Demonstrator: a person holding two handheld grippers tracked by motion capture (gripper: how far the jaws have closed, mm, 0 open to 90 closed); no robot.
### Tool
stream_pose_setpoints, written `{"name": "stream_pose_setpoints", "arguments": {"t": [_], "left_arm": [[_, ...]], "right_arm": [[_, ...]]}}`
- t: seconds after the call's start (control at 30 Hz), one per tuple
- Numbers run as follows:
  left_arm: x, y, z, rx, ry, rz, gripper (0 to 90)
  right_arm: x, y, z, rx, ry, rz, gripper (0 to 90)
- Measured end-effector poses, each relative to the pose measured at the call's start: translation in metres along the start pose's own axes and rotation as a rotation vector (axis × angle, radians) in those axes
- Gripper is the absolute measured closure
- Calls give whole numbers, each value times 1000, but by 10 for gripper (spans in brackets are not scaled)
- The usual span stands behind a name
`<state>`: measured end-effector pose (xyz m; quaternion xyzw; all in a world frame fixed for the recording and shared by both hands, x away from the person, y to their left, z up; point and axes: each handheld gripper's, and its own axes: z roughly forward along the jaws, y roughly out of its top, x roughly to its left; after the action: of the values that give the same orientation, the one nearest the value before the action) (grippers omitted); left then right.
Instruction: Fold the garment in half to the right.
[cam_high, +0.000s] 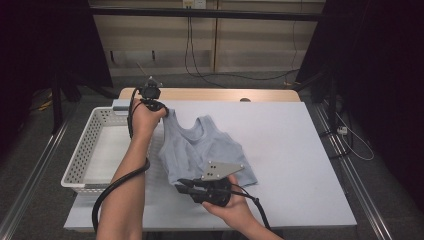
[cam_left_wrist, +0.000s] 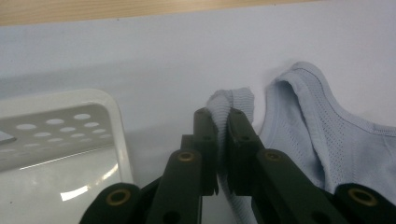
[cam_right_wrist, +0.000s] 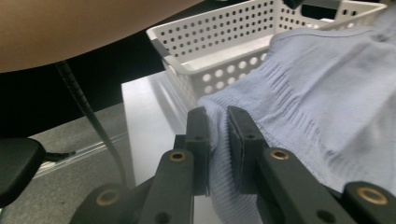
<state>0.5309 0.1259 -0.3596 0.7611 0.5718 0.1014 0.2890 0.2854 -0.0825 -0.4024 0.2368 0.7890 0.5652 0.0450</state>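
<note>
A pale blue knit tank top (cam_high: 202, 150) lies on the white table, its neck toward the far side. My left gripper (cam_high: 162, 111) is shut on the top's left shoulder strap (cam_left_wrist: 232, 100), whose end sticks up between the jaws. My right gripper (cam_high: 181, 185) is shut on the ribbed bottom hem (cam_right_wrist: 217, 123) at the garment's near left corner. In the left gripper view the armhole and body of the top (cam_left_wrist: 327, 135) spread to the right of the jaws. The fabric (cam_right_wrist: 327, 88) fills the right side of the right gripper view.
A white perforated plastic basket (cam_high: 90, 150) stands at the table's left edge, close beside the garment; its rim (cam_left_wrist: 116, 130) and wall (cam_right_wrist: 219, 32) appear in both gripper views. A wooden strip (cam_high: 210, 94) runs along the table's far edge. A forearm (cam_right_wrist: 70, 28) crosses above the right gripper.
</note>
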Motion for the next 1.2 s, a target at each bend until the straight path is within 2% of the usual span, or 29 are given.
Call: {"name": "stream_pose_setpoints", "arguments": {"t": [0.23, 0.63, 0.9, 1.2], "left_arm": [[7, -4, -5, -1, 1, -9, 845], [19, -8, -13, 0, 16, -22, 844], [20, -8, -10, 4, 18, -30, 843], [12, -2, -3, 4, 29, -20, 838]], "right_arm": [[4, 1, 9, 14, 27, 1, 802], [11, 5, 19, 7, 65, -5, 802], [6, 2, 19, -2, 65, 22, 802], [-5, -1, 7, -18, 28, 48, 801]]}}
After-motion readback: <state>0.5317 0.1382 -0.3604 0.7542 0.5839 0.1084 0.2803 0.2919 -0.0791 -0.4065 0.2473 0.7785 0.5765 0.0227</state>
